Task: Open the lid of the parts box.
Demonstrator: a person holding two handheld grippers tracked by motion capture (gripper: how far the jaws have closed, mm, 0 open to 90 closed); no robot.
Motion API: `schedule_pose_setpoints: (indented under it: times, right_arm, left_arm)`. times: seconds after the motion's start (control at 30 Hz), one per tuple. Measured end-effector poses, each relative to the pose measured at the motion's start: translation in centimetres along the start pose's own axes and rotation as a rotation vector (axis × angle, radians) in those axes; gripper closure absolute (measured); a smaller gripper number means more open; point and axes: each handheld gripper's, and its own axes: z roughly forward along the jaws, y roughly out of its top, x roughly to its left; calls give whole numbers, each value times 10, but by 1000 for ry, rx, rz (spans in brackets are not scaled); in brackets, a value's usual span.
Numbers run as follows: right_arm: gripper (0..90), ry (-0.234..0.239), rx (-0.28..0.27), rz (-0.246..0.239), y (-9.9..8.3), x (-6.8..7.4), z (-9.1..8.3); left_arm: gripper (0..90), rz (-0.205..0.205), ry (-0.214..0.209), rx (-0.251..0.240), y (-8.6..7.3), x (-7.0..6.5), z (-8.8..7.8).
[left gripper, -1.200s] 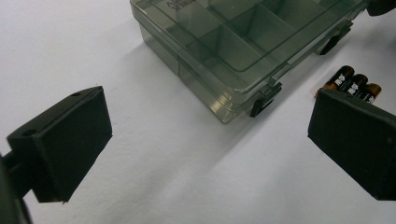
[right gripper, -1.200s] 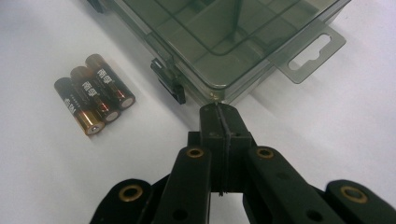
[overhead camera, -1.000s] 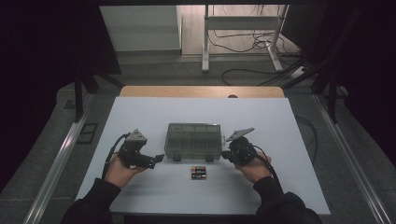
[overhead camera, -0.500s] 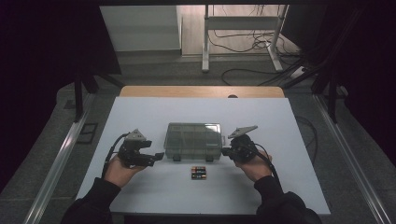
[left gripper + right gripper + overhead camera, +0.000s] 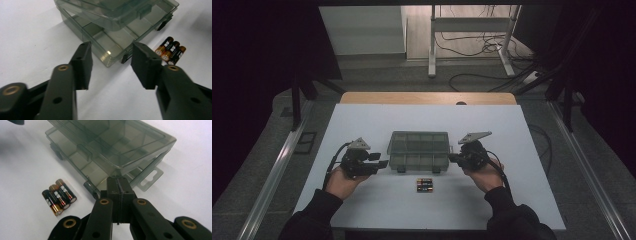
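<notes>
A smoky clear compartment box sits mid-table with its lid slightly ajar. Three batteries lie side by side just in front of it. My left gripper is level at the box's left front corner. In the left gripper view the left gripper is open; its jaws have just been closing, the box corner lies just beyond the tips, and the batteries are to the right. My right gripper is shut. In the right gripper view its tips sit at the lid corner of the box, with the batteries to the left.
The white tabletop has free room to both sides of the box and behind it. A wooden strip runs along the far edge. Metal rails flank the table, and cables lie on the floor beyond it.
The left gripper's jaws have drawn closer together. Both hands stay almost where they were beside the box.
</notes>
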Motion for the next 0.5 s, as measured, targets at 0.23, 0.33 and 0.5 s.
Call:
schedule_pose_setpoints:
  times: [0.23,0.33,0.5]
  right_arm:
    - [888,-3,-26,-2,5,-2,-3]
    - [888,-5,-32,-3,7,-3,-4]
    - [888,-10,-44,-8,11,-4,-4]
  left_arm:
    - [709,13,-36,-3,3,-3,2]
    - [756,14,-52,-6,3,-3,2]
    - [825,31,-71,-5,6,-5,6]
